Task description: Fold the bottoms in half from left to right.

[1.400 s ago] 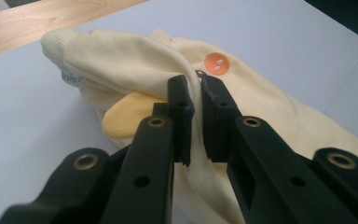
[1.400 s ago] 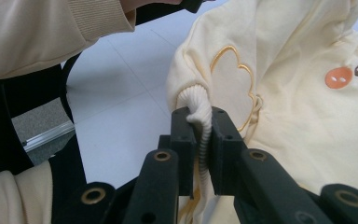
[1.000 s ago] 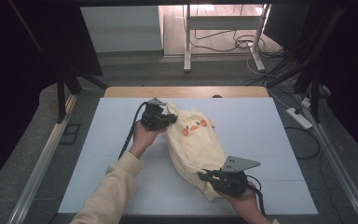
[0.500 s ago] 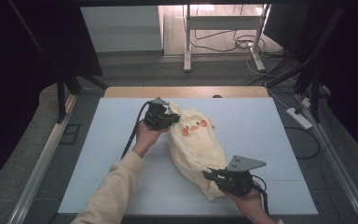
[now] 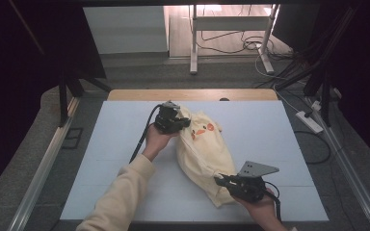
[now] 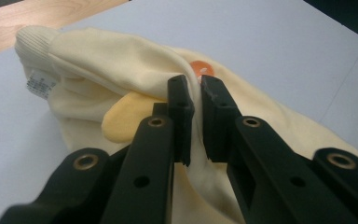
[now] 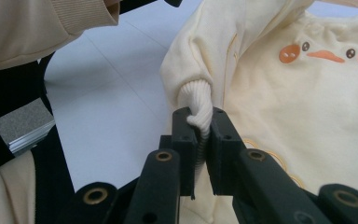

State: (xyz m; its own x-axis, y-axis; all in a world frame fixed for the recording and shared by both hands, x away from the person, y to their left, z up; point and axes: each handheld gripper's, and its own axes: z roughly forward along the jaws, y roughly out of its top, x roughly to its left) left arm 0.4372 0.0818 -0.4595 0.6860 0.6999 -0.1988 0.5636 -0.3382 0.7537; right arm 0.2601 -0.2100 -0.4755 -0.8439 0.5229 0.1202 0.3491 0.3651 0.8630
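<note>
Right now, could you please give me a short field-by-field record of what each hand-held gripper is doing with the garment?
garment: pale yellow knit sweatshirt with orange duck face, bunched on the table
surface: light blue table top
left hand-held gripper: shut on a fold of the body fabric, near the orange cheek print
right hand-held gripper: shut on the ribbed cuff
garment label: white tag near ribbed edge

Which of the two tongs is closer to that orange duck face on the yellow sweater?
Left. The left tongs pinch the fabric right beside the duck face; the right tongs clamp a ribbed cuff at the sweater's near end.
</note>
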